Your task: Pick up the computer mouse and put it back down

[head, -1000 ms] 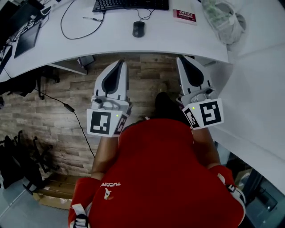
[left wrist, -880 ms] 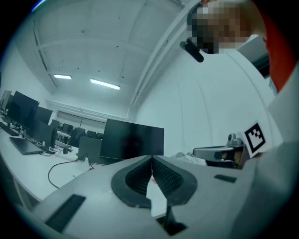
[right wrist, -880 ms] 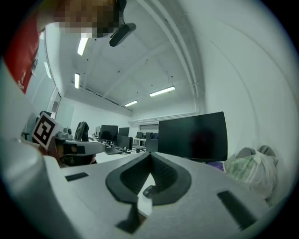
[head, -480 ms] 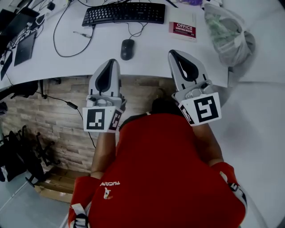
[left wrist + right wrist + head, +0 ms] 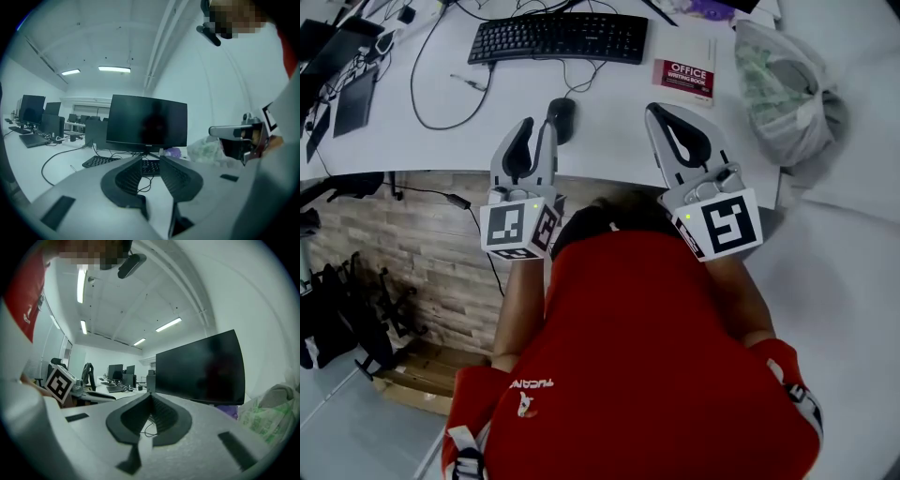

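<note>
The computer mouse (image 5: 562,118) lies on the desk (image 5: 619,141) just right of the left gripper (image 5: 538,127), long axis along its pointing line; its empty jaws have just been opening slightly, the closed right gripper (image 5: 662,114) being farther.

White desk (image 5: 605,127) across the top of the head view, curved front edge toward the bottom. Flat at top centre, a black keyboard (image 5: 559,37). Just below that, near the front edge, a black mouse (image 5: 562,116), cord curling up toward the keyboard. Right of the keyboard, a red-and-white booklet (image 5: 685,78). At upper right, a crumpled clear bag (image 5: 780,84) with greenish contents. At upper left, a looping black cable (image 5: 412,94) and a dark flat slab (image 5: 352,89), possibly a tablet. Behind the keyboard in the left gripper view, a dark monitor (image 5: 146,123) standing upright.
</note>
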Tool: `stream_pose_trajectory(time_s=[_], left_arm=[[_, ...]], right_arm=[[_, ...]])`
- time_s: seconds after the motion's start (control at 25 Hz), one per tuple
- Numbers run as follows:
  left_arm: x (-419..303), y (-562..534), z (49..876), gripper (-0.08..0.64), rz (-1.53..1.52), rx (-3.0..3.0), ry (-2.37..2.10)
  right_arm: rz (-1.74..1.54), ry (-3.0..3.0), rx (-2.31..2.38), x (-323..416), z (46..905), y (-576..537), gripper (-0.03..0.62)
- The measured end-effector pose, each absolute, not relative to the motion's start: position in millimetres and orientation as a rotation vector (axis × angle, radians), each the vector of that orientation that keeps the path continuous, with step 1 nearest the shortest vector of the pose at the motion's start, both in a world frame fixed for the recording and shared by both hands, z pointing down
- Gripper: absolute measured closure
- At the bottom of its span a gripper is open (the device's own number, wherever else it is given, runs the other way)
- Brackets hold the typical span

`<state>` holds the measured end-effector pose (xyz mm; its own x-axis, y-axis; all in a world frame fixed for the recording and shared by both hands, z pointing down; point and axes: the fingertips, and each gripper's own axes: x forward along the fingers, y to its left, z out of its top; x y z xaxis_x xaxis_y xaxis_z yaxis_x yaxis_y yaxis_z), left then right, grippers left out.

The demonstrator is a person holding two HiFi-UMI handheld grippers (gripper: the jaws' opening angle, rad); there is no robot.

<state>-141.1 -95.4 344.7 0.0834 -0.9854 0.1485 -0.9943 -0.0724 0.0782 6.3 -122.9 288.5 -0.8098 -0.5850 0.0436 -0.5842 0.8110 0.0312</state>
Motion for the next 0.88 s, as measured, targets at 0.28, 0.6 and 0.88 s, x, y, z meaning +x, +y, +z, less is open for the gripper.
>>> stream_pose_trajectory(time_s=[0.28, 0.6, 0.88], left_arm=[[-151.8, -120.9, 401.6, 0.354, 0.244, 2.107, -1.916], [-163.7, -145.9, 466.6, 0.287, 0.463, 2.018, -1.837], [-161.5, -157.2, 509.5, 0.265, 0.63, 1.914, -1.711]], right_arm=[[0.005, -2.874, 0.988, -0.7, 303.2, -139.4, 0.588], [0.028, -2.814, 1.024, -6.1, 322.1, -152.6, 0.588], [0.061, -2.774, 1.059, -3.9, 332.6, -159.3, 0.588]])
